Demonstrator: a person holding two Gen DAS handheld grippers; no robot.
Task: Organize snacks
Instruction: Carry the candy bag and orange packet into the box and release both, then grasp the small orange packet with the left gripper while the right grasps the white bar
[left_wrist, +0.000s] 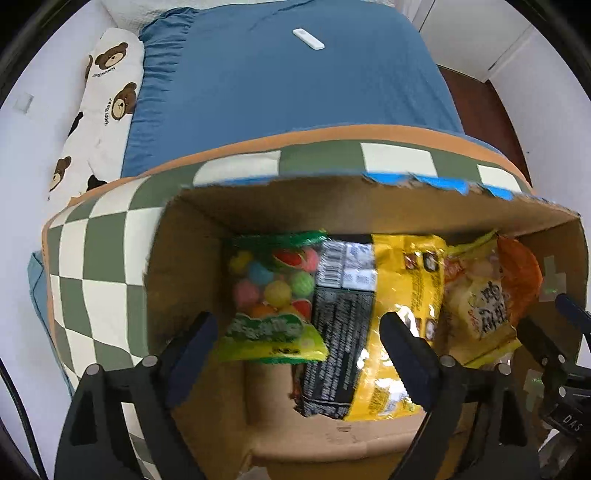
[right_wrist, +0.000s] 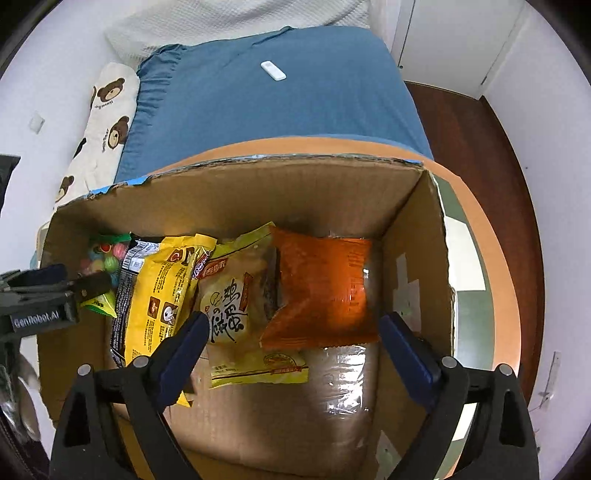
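- While both tongs hang over the box (right_wrist: 236, 192), the left gripper (left_wrist: 299, 350) stands wide open with nothing between its fingers, tilted down over the box's left half.
- Its left finger (left_wrist: 192, 347) sits near the left wall; its right finger (left_wrist: 406, 354) lies in front of the yellow bag (left_wrist: 402, 280).
- Between those fingers lie the candy bag (left_wrist: 273, 295), with coloured balls showing, and a black pack (left_wrist: 340, 332) just beside it.
- The right gripper (right_wrist: 291, 350) is also wide open and empty, pointing down over the box's right half.
- Below it, the orange pouch (right_wrist: 321, 291) overlaps a pale chicken pack (right_wrist: 236, 314), which rests against the yellow bag.
- All snacks lie inside the box, packed along its far wall.
- The box rests on a checkered cushion (left_wrist: 107, 258) with an orange border.
- Beyond it stretch a blue sheet (left_wrist: 295, 81), a white remote (left_wrist: 308, 38) and a bear-print pillow (left_wrist: 107, 96).
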